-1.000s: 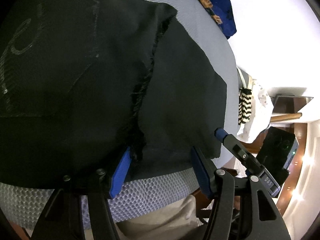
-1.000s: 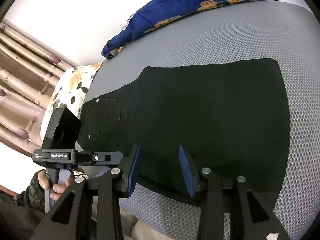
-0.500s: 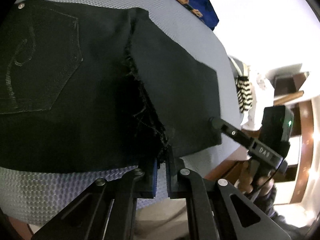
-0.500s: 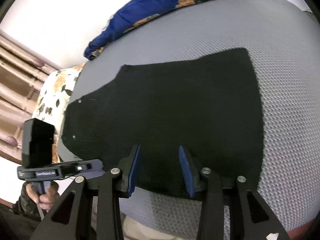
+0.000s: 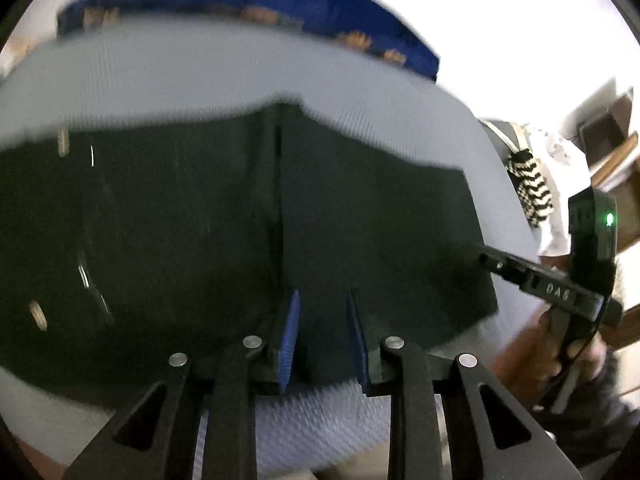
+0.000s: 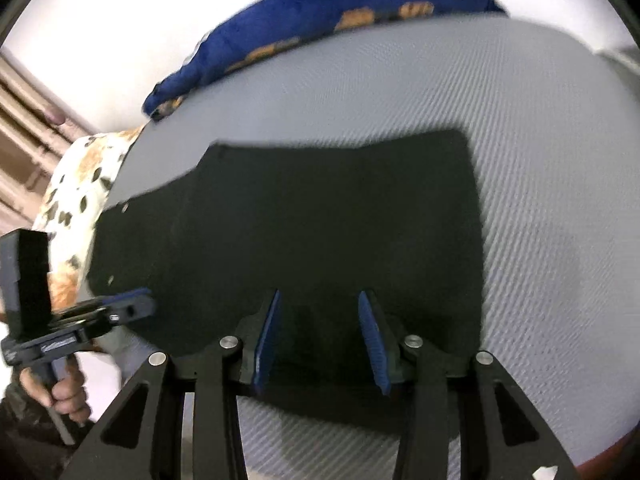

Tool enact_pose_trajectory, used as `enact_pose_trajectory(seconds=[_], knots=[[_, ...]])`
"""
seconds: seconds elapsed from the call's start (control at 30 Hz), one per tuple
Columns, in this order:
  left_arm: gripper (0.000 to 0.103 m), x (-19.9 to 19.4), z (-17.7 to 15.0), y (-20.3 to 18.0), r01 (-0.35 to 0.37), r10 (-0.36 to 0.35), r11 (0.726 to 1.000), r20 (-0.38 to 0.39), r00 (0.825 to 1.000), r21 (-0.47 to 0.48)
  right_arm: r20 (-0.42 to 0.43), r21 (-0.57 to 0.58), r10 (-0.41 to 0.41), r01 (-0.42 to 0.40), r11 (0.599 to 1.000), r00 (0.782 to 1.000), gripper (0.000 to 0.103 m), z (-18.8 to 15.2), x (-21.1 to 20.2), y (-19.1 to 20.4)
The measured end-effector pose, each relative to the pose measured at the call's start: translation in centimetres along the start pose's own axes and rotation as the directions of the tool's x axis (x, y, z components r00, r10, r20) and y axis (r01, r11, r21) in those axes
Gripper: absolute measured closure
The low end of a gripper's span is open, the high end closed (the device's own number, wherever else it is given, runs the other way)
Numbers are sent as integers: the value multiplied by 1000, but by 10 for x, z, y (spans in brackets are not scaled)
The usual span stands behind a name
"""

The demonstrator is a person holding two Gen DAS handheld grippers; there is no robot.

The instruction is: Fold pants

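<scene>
I'm seeing the black pants point(image 5: 180, 240) lying flat on the grey mesh mattress point(image 6: 560, 200). Both my left gripper point(image 5: 322, 338) and right gripper point(image 6: 318, 338) are hanging apart over the near hem, seemingly gripping nothing, though blur hampers certainty.

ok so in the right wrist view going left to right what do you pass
left gripper held in the person's hand → floral pillow → black pants → bare grey mesh bed cover. The blue cushion spans the top, so it has no clear place.
</scene>
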State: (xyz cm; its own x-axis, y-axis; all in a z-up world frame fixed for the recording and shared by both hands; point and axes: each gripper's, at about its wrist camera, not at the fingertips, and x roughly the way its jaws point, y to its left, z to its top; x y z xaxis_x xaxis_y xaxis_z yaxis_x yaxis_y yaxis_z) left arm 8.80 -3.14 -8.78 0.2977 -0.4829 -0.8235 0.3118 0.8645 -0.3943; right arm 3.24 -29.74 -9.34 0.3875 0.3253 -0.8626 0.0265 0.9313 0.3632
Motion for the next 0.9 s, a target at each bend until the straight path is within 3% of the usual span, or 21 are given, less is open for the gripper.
enact_pose_trajectory(seconds=[0.17,0.33,0.5,0.73,0.9], knots=[[73,11,28,-18,-33,19,990,108,994,133,67,-26,-107,109,994,992,64,41,4,-3],[73,46,54,-17,-20,11,990,70,997,138,22,-7,-173,173,985,985,68,64,25,-18],[70,82,63,-8,-88,90,985,-12,996,150,5,8,-161,161,987,987,68,63,38,-26],[66,86,64,-14,-104,104,982,7,995,156,-1,-1,-157,157,988,988,68,56,33,-24],[47,80,57,-18,-119,120,977,6,993,175,-49,3,-127,127,992,991,67,31,30,-19]])
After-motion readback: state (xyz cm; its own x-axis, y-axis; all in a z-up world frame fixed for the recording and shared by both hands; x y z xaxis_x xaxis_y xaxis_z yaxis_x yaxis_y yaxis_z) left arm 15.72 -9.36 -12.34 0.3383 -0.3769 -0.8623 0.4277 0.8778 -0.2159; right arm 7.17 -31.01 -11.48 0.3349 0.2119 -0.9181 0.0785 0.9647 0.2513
